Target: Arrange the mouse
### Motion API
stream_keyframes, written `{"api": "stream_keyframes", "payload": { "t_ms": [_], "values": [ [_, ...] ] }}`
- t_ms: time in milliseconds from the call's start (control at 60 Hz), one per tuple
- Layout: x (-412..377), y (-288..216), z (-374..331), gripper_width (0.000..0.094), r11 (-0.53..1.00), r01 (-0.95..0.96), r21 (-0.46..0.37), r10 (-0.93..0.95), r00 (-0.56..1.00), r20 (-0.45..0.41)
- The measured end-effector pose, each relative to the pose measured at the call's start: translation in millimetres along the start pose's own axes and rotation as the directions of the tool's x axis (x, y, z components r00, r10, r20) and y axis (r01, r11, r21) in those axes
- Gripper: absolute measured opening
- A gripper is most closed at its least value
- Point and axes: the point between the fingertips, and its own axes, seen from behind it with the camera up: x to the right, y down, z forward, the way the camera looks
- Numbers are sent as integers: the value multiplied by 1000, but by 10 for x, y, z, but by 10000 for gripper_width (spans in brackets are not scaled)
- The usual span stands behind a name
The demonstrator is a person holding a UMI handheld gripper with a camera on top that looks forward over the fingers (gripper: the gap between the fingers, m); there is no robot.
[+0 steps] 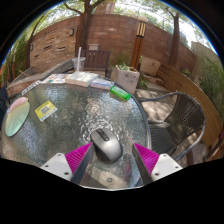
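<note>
A grey computer mouse (pixel 105 143) with a dark scroll wheel lies on the round glass table (pixel 70 125). It sits between the tips of my gripper (pixel 112 153), with a gap at each side. The magenta pad of the left finger (pixel 78 156) and that of the right finger (pixel 146 156) stand wide apart, so the gripper is open. Neither pad touches the mouse, which rests on the table by itself.
On the table beyond the mouse lie a yellow-green card (pixel 45 111), a pale oval object (pixel 17 117), a green item (pixel 120 93) and papers (pixel 78 78). A metal chair (pixel 175 115) stands to the right. A wooden fence (pixel 110 35) runs behind.
</note>
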Motion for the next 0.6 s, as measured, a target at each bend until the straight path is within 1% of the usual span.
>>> {"api": "stream_keyframes", "payload": {
  "t_ms": [100,150,200,300,450,550,600],
  "values": [
    [5,-95,157,847,1000,27,15,-28,999,20],
    [35,-182,280,819,999,26,25,-27,999,42],
    [-40,-196,292,755,1000,14,28,-16,998,65],
    [-129,-212,324,592,999,-13,30,9,994,112],
    [-141,-191,325,568,998,-59,36,54,992,117],
    [-117,-217,326,464,997,-60,44,55,993,102],
    [-119,-213,323,439,997,-53,48,48,995,91]
  ]
}}
